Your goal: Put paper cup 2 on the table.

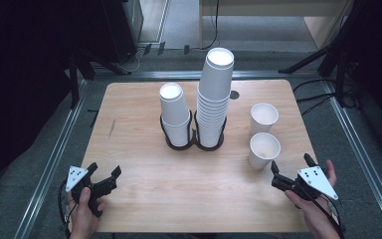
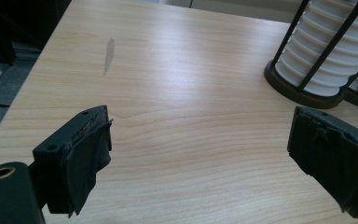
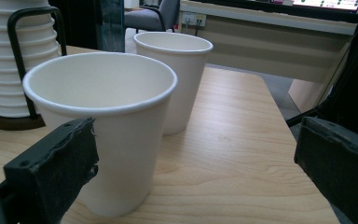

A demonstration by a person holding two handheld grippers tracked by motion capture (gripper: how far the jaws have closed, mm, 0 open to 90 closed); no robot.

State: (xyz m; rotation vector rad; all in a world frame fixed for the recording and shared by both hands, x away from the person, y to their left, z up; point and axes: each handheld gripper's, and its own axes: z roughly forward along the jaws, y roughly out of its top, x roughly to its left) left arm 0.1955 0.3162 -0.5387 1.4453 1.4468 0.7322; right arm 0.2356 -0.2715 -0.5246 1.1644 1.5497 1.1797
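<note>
Left gripper point(image 1: 104, 173) at 7 o'clock, jaws spread, unloaded; right gripper point(image 1: 291, 166) at 4 o'clock, jaws spread, just beside near cup point(image 1: 264, 149)

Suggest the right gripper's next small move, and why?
Probably ease the right gripper forward so its open jaws straddle the near cup. In the right gripper view that cup stands upright just past the jaws, ungripped, overlapping the left jaw. The far cup stands behind it, so a short, straight advance seems safest.
</note>
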